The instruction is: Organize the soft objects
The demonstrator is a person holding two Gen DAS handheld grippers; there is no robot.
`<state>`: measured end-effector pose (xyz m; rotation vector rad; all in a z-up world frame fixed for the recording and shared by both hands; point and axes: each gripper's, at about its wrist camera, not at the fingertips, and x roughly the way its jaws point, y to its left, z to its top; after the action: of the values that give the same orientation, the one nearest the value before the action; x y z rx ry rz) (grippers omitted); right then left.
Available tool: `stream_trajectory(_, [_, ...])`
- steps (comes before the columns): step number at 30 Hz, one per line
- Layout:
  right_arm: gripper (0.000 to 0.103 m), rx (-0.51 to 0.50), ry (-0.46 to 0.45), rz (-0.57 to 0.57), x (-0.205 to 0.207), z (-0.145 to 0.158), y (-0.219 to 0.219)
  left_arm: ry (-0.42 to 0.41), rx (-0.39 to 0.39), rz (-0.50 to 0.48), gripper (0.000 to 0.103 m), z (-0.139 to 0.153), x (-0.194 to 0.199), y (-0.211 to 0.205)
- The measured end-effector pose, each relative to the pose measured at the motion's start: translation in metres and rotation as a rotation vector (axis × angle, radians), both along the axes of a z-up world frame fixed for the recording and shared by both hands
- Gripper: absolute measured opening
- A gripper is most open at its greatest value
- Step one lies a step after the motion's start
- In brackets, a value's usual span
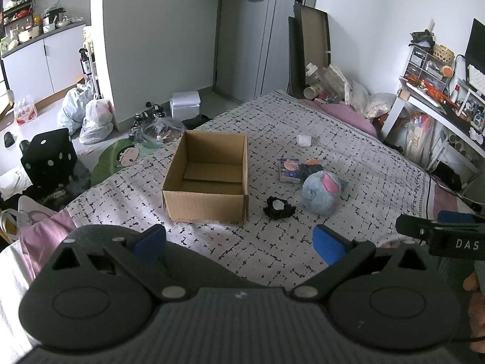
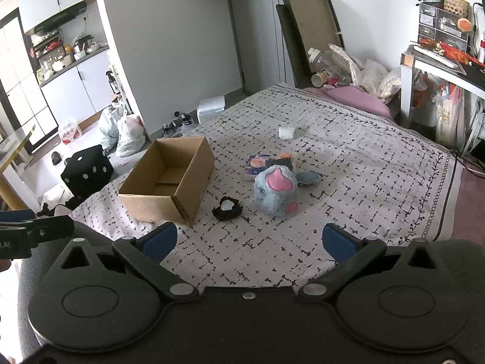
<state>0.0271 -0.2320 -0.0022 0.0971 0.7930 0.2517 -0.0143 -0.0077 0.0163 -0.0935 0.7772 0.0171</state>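
Observation:
An empty open cardboard box (image 1: 206,179) (image 2: 169,182) sits on the patterned bedspread (image 1: 272,242) (image 2: 348,166). To its right lie a blue plush toy with pink patches (image 1: 322,192) (image 2: 275,192), a small black item with a white centre (image 1: 279,207) (image 2: 227,207), a purple packet (image 1: 289,170) (image 2: 256,166) with a dark item behind it, and a white wad (image 1: 304,140) (image 2: 286,132) farther back. My left gripper (image 1: 239,242) hovers open near the bed's front edge, holding nothing. My right gripper (image 2: 250,242) is open too, empty, short of the plush.
Bags, bottles and a pink pillow (image 1: 345,110) crowd the bed's far end. A cluttered desk (image 1: 439,103) stands at the right. On the floor to the left are plastic bags (image 1: 94,118), a black dotted cube (image 1: 50,157) and a white bin (image 1: 185,104).

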Motion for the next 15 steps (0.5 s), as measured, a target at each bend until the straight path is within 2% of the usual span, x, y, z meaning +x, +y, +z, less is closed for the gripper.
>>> stream_trajectory(15, [0.103,-0.024,-0.014,0.007,-0.0033,0.0026,0.0032,0.000,-0.006,0.004,0.102,0.0000,0.0001,0.0011])
